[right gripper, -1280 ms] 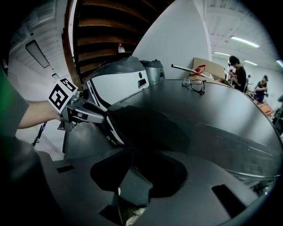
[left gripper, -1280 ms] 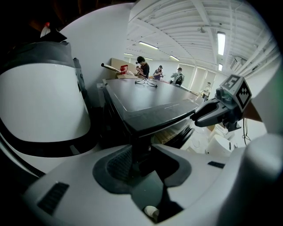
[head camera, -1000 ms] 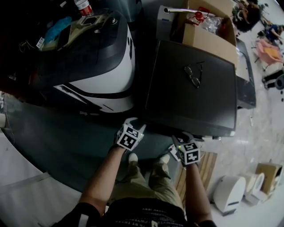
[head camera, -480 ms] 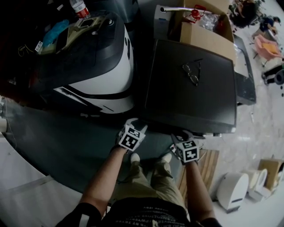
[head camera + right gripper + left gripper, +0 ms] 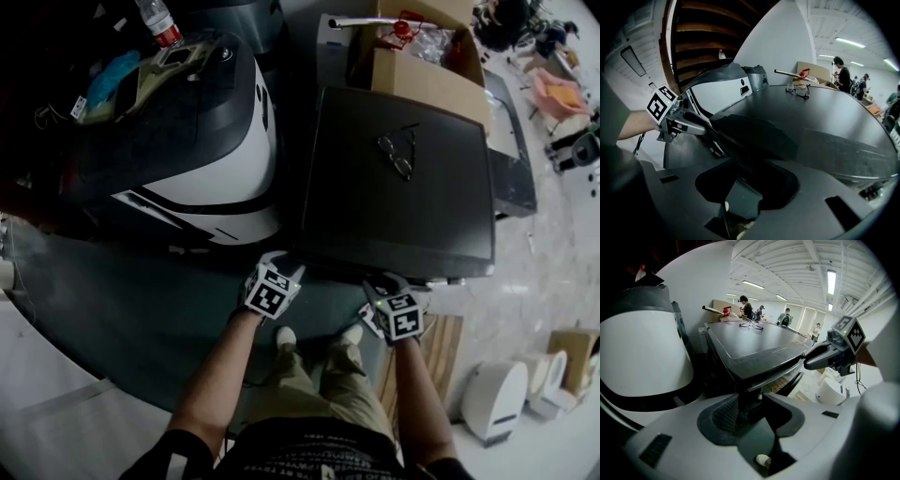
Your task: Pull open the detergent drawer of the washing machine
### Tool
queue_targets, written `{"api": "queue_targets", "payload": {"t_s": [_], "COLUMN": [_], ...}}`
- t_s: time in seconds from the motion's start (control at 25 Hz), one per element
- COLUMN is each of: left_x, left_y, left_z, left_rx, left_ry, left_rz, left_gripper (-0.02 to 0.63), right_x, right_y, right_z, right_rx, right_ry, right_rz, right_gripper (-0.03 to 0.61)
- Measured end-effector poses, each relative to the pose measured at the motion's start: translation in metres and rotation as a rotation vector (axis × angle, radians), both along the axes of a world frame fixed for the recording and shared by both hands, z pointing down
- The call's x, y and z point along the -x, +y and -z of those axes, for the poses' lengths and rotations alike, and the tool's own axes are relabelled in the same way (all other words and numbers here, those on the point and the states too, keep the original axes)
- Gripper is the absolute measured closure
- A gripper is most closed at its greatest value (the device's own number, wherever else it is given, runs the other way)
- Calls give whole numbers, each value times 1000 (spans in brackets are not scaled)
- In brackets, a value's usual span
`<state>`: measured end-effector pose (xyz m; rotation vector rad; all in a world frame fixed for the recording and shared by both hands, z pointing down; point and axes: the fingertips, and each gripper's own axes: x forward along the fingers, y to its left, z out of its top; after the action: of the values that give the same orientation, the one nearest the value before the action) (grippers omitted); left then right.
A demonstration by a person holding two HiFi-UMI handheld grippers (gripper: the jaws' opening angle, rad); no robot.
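Dark grey washing machine (image 5: 398,178) fills mid-frame; its drawer is hidden under the near edge, lower centre. Your left gripper (image 5: 279,264) and right gripper (image 5: 389,284) have just been opening. Their jaws are spread wide with nothing between them, so the pull isn't started.

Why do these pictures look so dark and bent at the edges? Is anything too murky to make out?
Head view: dim, with black corners; the dark machine top shows little detail. Left gripper view: wide-angle lens curves the ceiling and walls; a ceiling light glares bright. Right gripper view: the darkest, its foreground nearly black.
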<state>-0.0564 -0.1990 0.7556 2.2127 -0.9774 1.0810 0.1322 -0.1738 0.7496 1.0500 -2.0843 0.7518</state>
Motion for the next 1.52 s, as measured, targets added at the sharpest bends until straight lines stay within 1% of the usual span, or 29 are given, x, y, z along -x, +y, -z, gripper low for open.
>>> {"api": "queue_targets", "payload": {"t_s": [0.16, 0.24, 0.36, 0.48, 0.6, 0.68, 0.8, 0.92, 1.04, 1.2, 1.4, 1.52], "left_x": [-11, -11, -7, -6, -6, -5, -6, -6, -4, -5, -4, -4], "left_y": [-3, -2, -4, -6, -1, 0, 5, 8, 14, 22, 30, 35], "left_z": [-1, -1, 3, 8, 7, 8, 9, 7, 7, 7, 7, 6], "left_rx": [-6, 11, 45, 61, 75, 71, 72, 72, 82, 87, 91, 95], "left_ry": [-24, -32, -35, -51, -65, -68, -68, -70, -72, -67, -70, -68], "left_rz": [-55, -55, -51, -67, -76, -76, -80, -83, -89, -98, -108, -112], "left_gripper": [468, 468, 468, 471, 471, 471, 472, 472, 472, 472, 472, 472], "right_x": [11, 12, 12, 11, 0, -3, 6, 5, 16, 1, 0, 1], "right_y": [0, 0, 2, -2, -3, -1, 5, 10, 15, 23, 27, 31], "right_z": [-7, -7, -7, -5, -13, -16, -9, -11, -2, -14, -17, -14], "right_rx": [22, 41, 81, 82, 81, 86, 106, 119, 130, 139, 120, 125], "right_ry": [43, 57, 35, 45, 77, 86, 47, 58, 11, 62, 56, 51], "right_rz": [48, 38, 37, 58, 53, 53, 55, 52, 50, 31, 38, 19], "right_gripper": [454, 456, 456, 485, 491, 492, 491, 491, 492, 491, 491, 491]}}
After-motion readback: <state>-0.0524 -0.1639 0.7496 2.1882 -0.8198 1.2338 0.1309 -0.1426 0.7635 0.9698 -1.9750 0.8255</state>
